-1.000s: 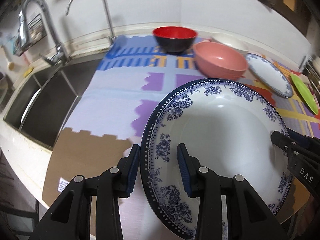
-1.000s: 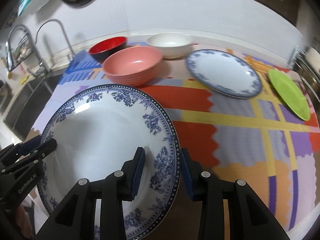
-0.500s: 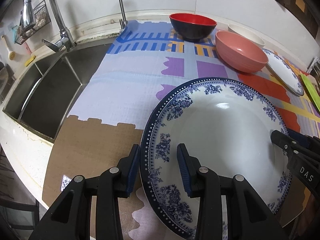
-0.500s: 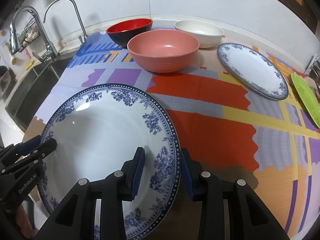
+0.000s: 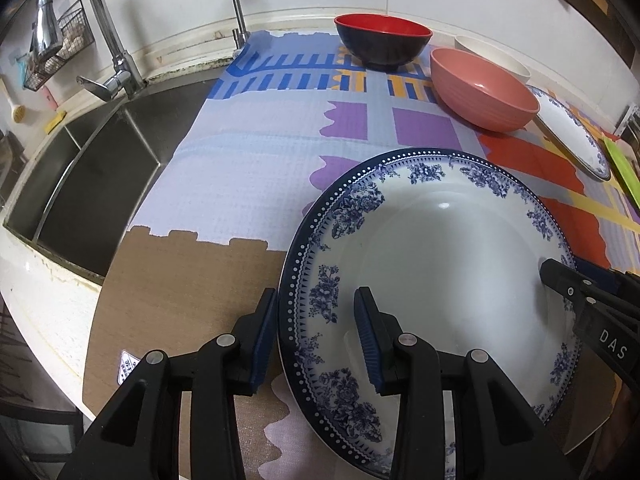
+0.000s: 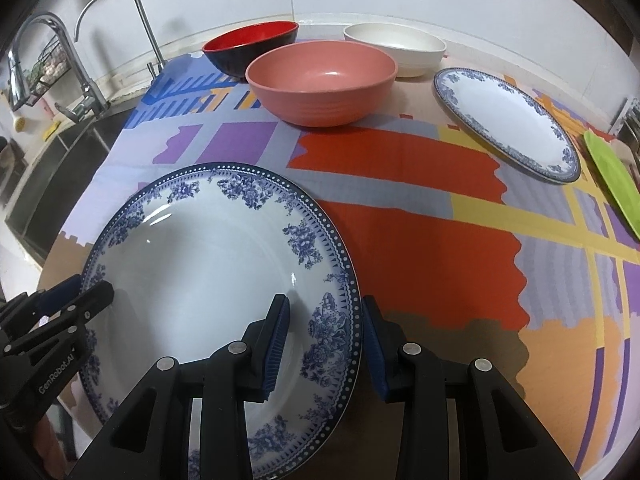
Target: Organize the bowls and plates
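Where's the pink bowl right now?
Right wrist view: pink bowl sits at the mat's far end, between the red-and-black bowl and the cream bowl, just in front of both.

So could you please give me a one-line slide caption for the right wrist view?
Both grippers hold a large blue-and-white floral plate by opposite rims above the colourful patterned mat.

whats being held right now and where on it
The big blue-and-white plate, gripped by its rim on two opposite sides: the left gripper on one edge, the right gripper on the other.
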A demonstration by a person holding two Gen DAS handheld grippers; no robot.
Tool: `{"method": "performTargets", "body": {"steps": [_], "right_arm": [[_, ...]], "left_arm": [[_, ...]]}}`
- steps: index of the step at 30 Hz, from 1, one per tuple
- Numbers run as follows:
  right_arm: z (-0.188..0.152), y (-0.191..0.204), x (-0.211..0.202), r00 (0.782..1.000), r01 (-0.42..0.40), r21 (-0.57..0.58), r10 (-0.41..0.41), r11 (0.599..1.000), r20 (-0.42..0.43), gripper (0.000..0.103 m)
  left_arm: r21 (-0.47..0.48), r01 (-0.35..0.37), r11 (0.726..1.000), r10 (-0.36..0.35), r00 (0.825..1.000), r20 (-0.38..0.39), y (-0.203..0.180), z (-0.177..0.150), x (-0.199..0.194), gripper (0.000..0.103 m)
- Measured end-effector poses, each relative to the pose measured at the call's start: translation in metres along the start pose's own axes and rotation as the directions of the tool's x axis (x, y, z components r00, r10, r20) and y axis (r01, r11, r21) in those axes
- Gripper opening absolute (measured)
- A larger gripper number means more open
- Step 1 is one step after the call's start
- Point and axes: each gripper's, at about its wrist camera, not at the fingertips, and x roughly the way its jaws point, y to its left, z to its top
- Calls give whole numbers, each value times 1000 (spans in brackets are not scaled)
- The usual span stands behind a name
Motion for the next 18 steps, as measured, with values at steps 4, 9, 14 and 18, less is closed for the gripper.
{"method": "performTargets", "body": {"steps": [4, 9, 14, 18], "right_arm": [[-1, 0, 0, 1000, -2, 3, 2, 1000, 1, 38], [0, 1, 0, 1000, -6, 10, 6, 1000, 0, 38], [2, -4, -5, 1000, -15, 25, 15, 1000, 7, 38], [5, -6, -21, 998, 10, 25, -11, 1000, 56, 47]], "left_arm": [[4, 0, 1000, 0, 1000, 1, 0, 0, 0, 38], [20, 10, 1000, -10, 1000, 4, -3, 0, -1, 49], [39, -25, 999, 22, 996, 85, -6, 5, -18, 69], [65, -7, 998, -3, 989, 151, -11, 14, -34, 79]]}}
